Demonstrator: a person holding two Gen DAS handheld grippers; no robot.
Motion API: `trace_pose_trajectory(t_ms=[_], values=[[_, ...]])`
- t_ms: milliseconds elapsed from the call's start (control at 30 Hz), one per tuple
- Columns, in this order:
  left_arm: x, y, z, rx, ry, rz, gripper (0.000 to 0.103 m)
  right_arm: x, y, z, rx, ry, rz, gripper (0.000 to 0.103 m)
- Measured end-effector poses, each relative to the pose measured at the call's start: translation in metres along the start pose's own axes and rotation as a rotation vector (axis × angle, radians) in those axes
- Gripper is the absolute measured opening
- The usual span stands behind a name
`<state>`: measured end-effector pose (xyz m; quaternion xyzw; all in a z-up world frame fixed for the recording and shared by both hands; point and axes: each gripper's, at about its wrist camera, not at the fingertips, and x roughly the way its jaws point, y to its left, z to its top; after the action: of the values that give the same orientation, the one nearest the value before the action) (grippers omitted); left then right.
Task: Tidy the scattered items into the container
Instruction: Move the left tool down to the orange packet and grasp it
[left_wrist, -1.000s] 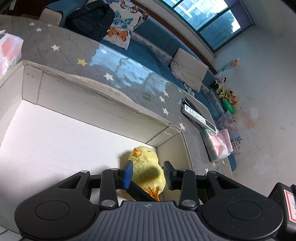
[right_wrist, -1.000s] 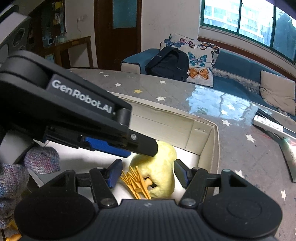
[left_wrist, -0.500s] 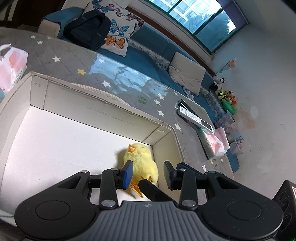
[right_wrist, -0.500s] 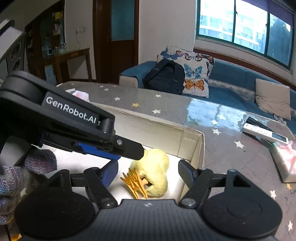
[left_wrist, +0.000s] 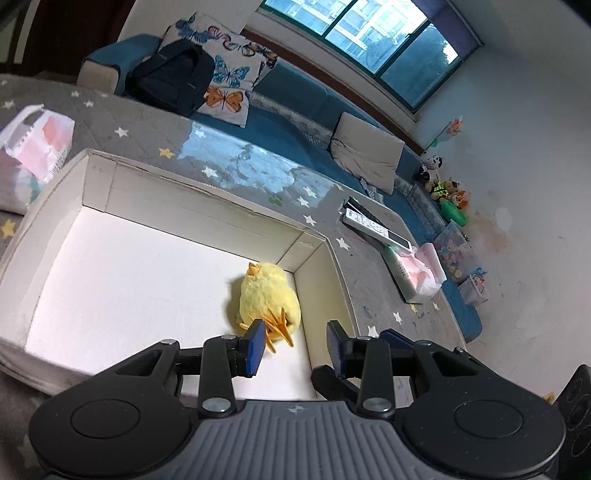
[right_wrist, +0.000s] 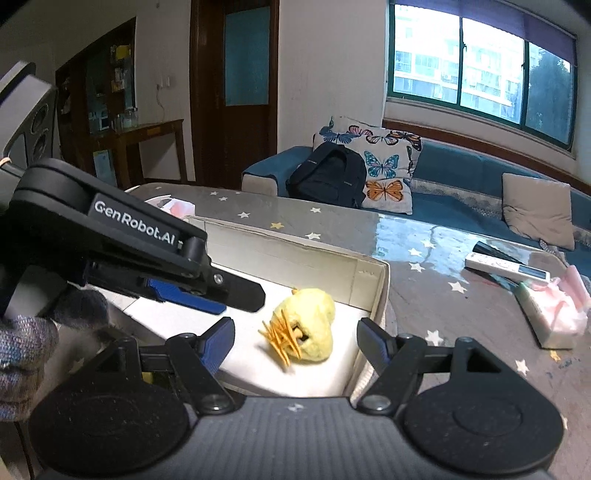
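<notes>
1. Centrally, the yellow plush chick (left_wrist: 267, 297) lies on the white floor of the cardboard box (left_wrist: 207, 192), in the far right corner, just ahead of and slightly left of the midline of the left gripper (left_wrist: 295, 345); nothing grips it.
2. Its long axis runs roughly away from the left gripper: orange beak (left_wrist: 253, 268) toward the far wall, orange feet (left_wrist: 277, 325) toward the fingers. From the right gripper (right_wrist: 295, 345) the feet (right_wrist: 282, 336) face the camera and the body (right_wrist: 310, 323) recedes toward the box corner.
3. Left gripper: blue pads (left_wrist: 254, 345) spread apart, holding nothing, the left pad close to the feet. This placement suggests the toy is deposited and the claw stands clear of it.
4. Right gripper: fingers (right_wrist: 218, 345) spread wide, empty, the chick framed between them but beyond their tips, above the near box wall.
5. Box walls enclose the toy on the far and right sides, so it probably cannot roll out.
6. Outward, beyond the box to the right, a remote control (left_wrist: 376, 230) and a pink tissue pack (left_wrist: 421, 271) lie on the star-patterned grey table cover (left_wrist: 369, 273); another pink pack (left_wrist: 40, 142) lies to the far left. Judged from the task, these may be next.
</notes>
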<state>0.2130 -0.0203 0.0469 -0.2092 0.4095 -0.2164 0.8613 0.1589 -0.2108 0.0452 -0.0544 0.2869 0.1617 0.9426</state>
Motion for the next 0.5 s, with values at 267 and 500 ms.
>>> trace_pose_trajectory(t_ms=[267, 500], values=[[-0.014, -0.013, -0.023, 0.038, -0.003, -0.016, 0.038, -0.03, 0.004, -0.02, 0.019, -0.022, -0.006, 0.077], [-0.01, -0.016, -0.047, 0.051, 0.044, -0.029, 0.038, -0.04, 0.012, -0.043, 0.006, 0.011, -0.024, 0.077]])
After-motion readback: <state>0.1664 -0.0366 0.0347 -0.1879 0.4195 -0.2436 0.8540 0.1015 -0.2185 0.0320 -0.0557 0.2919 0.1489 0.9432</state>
